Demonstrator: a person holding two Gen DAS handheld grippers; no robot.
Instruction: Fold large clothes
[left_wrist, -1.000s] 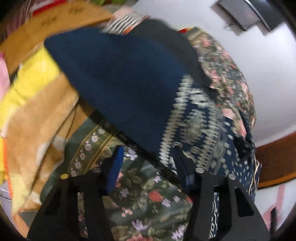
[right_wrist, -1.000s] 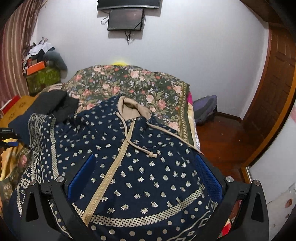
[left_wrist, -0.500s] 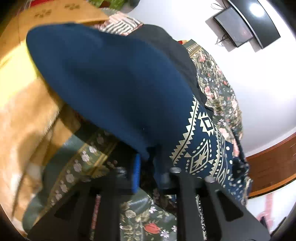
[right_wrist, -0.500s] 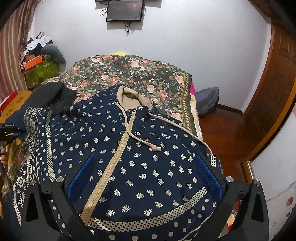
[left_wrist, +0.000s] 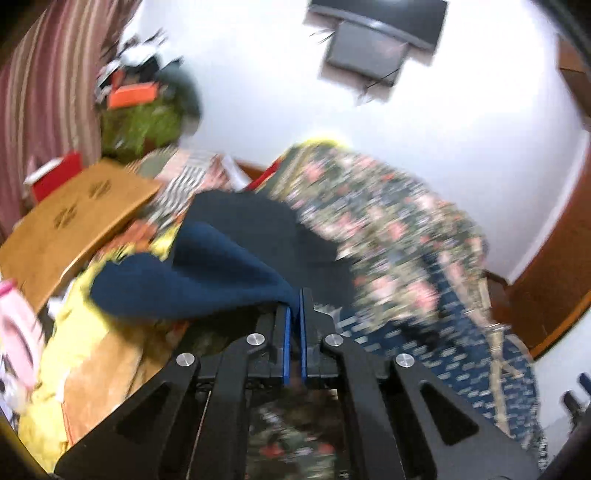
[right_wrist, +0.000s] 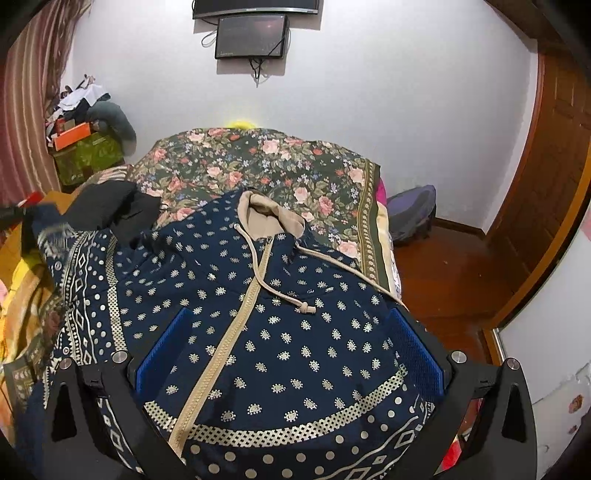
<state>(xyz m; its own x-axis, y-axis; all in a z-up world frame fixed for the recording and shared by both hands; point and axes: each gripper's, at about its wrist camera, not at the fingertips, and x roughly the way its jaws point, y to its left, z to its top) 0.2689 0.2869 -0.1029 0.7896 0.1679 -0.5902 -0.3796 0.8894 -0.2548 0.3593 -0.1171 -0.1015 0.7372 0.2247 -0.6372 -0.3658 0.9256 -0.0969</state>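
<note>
Navy patterned hoodie (right_wrist: 280, 314) lies zipped on the floral bedspread (right_wrist: 258, 166), between spread blue fingers (right_wrist: 162, 350).

Floral bedspread (right_wrist: 280, 166) covers the bed, roses on dark green; black garment (right_wrist: 110, 206) lies at its left edge. Two dark screens (right_wrist: 251, 37) hang on the white wall, cable dangling below. Left corner: orange box (right_wrist: 72, 134) on a green-draped stand (right_wrist: 88, 155), striped curtain (right_wrist: 26, 96) beside; purple bag (right_wrist: 412, 210) sits on the wooden floor (right_wrist: 443, 273) near a wooden door (right_wrist: 546, 155).
</note>
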